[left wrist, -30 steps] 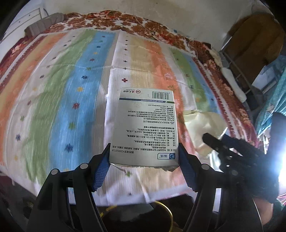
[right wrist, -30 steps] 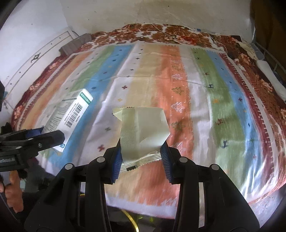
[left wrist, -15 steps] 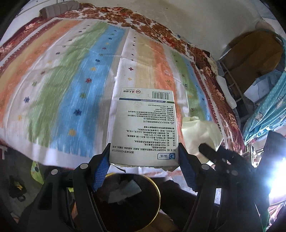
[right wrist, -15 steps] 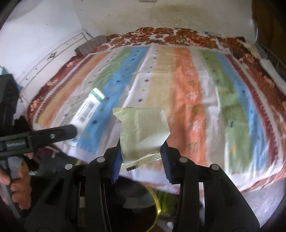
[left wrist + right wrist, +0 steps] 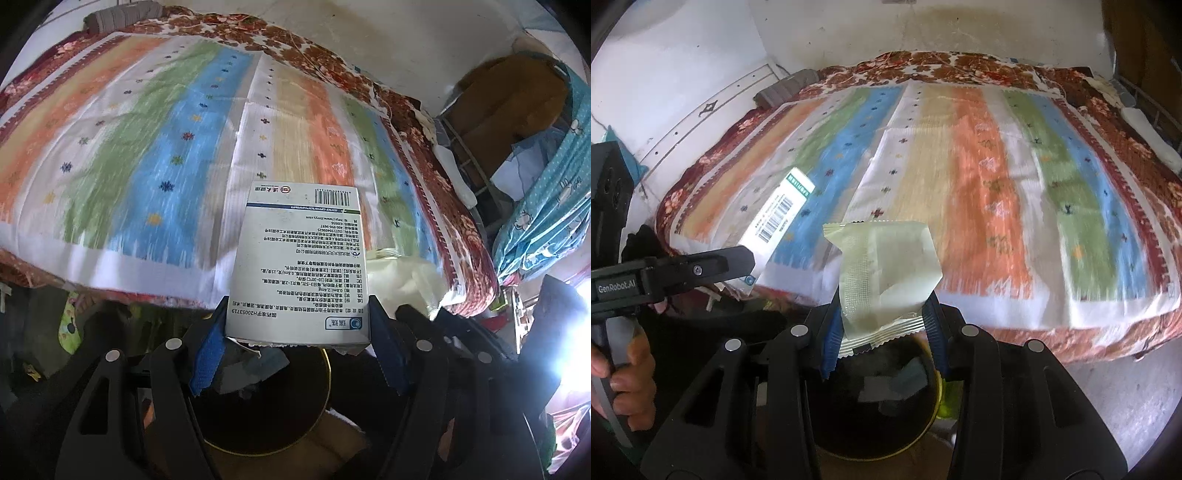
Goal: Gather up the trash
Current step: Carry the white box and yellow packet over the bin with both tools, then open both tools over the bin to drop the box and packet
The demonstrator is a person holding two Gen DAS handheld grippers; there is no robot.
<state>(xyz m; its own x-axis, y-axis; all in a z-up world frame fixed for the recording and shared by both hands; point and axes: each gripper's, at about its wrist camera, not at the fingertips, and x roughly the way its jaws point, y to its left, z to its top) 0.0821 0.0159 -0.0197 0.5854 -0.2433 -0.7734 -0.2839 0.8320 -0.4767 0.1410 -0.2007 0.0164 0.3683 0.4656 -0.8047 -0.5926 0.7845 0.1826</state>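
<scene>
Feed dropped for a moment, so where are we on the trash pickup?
Done: some scraps already lie in the bin. In hand: left gripper clamps the medicine box; right gripper clamps the pale wrapper, both above the bin's mouth. Left: release both. No other trash shows on the striped bedspread.

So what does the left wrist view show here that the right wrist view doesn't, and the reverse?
Only the left wrist view shows the printed text face of the white box clamped in the left gripper, plus blue patterned fabric at the right. Only the right wrist view shows the person's hand on the left gripper's handle and the pale wrapper's crimped seam in the right gripper. Both show the striped bedspread and the dark gold-rimmed bin below.
</scene>
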